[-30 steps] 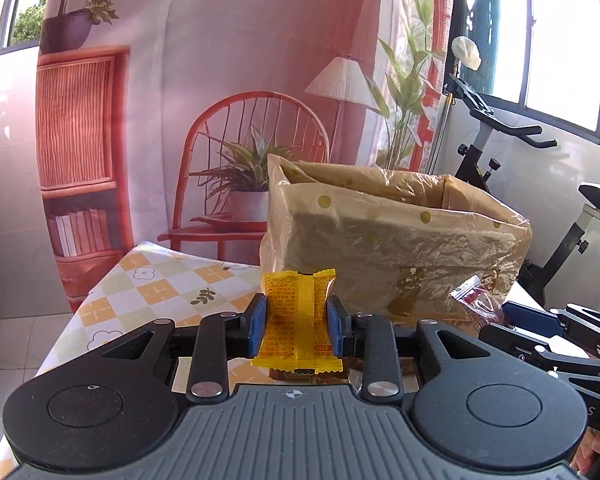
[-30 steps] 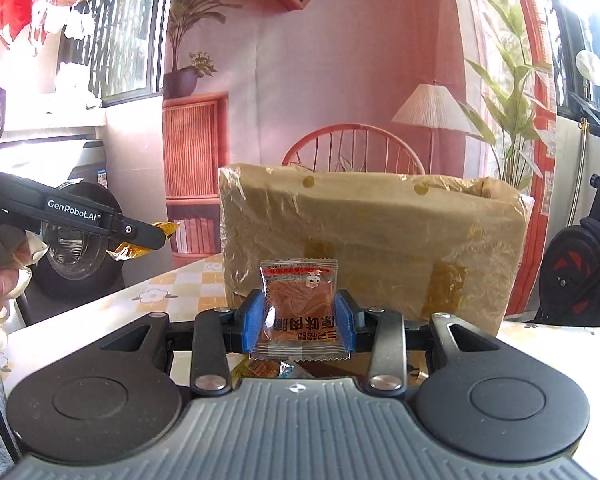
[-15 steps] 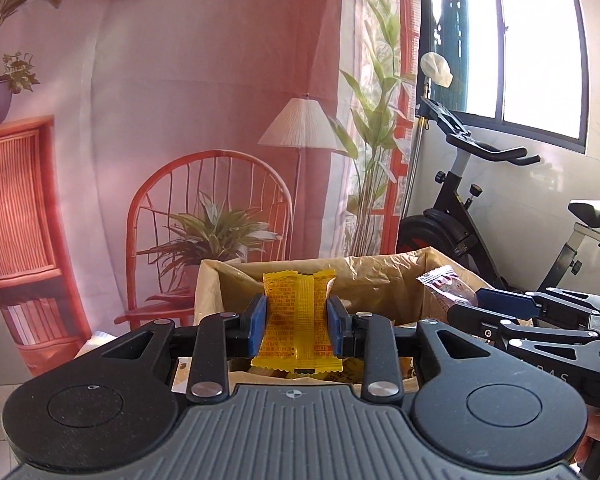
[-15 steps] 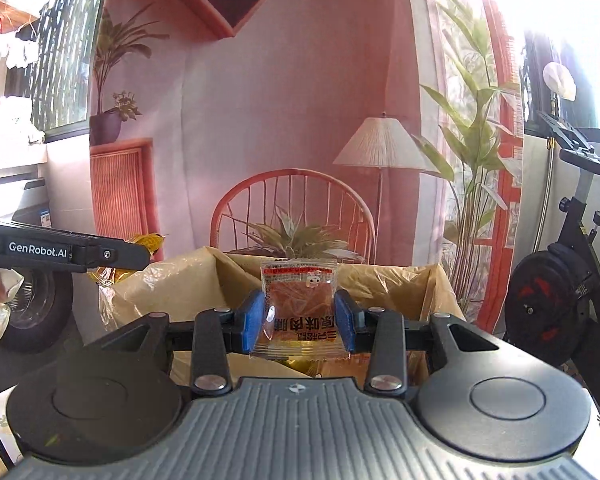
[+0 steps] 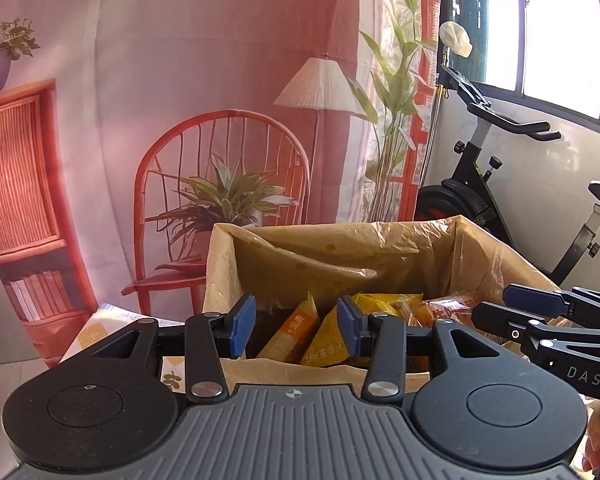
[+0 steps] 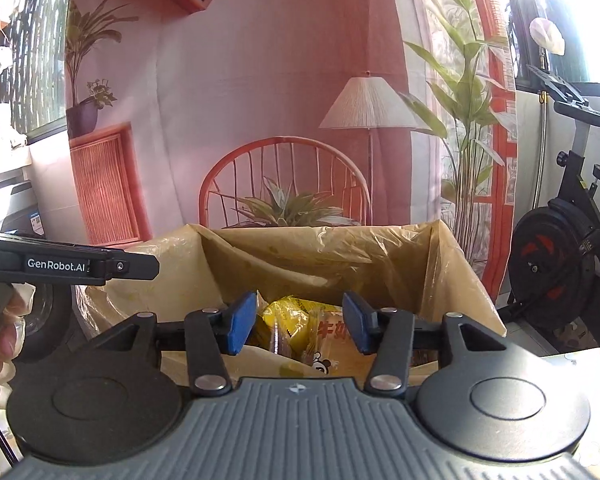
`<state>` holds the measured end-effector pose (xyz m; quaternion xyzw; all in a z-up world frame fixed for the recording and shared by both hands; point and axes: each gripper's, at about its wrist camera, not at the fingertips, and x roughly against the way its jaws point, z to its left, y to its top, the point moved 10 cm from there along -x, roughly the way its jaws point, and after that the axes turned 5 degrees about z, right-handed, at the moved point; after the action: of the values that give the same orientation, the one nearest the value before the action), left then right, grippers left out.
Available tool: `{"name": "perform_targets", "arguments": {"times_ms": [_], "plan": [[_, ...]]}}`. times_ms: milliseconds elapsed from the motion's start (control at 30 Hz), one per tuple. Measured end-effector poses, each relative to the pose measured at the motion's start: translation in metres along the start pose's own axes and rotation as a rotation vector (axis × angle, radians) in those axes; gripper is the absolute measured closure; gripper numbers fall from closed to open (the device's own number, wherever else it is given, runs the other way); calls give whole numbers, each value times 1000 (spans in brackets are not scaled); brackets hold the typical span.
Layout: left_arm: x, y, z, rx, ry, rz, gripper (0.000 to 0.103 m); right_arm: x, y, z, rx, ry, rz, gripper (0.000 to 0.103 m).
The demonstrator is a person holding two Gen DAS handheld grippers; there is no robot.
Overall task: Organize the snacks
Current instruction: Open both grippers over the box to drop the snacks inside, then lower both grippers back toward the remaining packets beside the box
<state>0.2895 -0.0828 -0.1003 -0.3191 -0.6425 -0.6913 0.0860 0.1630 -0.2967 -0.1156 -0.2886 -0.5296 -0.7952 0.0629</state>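
A: What are the jaws doing?

B: I'm seeing both pairs standing apart with nothing pinched. The left gripper [image 5: 296, 326] has just been opening, and only air is sitting between its blue pads [image 5: 242, 325]. The right gripper [image 6: 298, 326] has just been opening too, and it is gripping nothing either.

A: Where are the snacks lying?

B: Just beyond and below the jaws, inside the box [image 5: 380, 248]. Past my left pads I'm looking at orange and yellow wedge-shaped packets [image 5: 300, 334], glossy and creased. Past my right pads a crinkly yellow packet [image 6: 288, 320] is lying against a clear wrapper with a small panda print [image 6: 326, 354].

A: Anything standing in the way?

B: The box's near rim is crossing under both jaws. A wrinkled, translucent tan plastic liner [image 6: 300, 256] with dots is draping over its walls. To the right of my left jaws the other gripper is reaching in over the rim. Beyond the box, a printed backdrop [image 5: 220, 80] is hanging, showing a red chair and a lamp. An exercise bike [image 5: 484, 184] is standing far right.
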Motion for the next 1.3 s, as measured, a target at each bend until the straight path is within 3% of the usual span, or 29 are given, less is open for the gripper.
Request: {"name": "perform_targets", "arguments": {"times_ms": [133, 267, 400, 667, 800, 933, 1067, 1200, 1300], "plan": [[17, -6, 11, -4, 28, 10, 56, 14, 0, 6, -15, -5, -9, 33], [39, -13, 22, 0, 42, 11, 54, 35, 0, 14, -40, -16, -50, 9], [57, -28, 27, -16, 35, 21, 51, 53, -7, 23, -53, -28, -82, 0], [61, -70, 36, -27, 18, 94, 51, 71, -45, 43, -74, 23, -82, 0], [58, -89, 36, -88, 34, 119, 51, 67, -69, 41, -133, -14, -48, 1], [53, -100, 42, -114, 22, 156, 51, 55, -95, 48, -182, 20, 29, 7], [45, -106, 58, -107, 37, 173, 51, 38, -117, 48, -227, 7, 97, 25], [33, -114, 68, -94, 35, 187, 54, 22, -136, 53, -221, 4, 154, 34], [22, -122, 72, -74, 23, 207, 57, 9, -150, 55, -234, 14, 208, 35]]}}
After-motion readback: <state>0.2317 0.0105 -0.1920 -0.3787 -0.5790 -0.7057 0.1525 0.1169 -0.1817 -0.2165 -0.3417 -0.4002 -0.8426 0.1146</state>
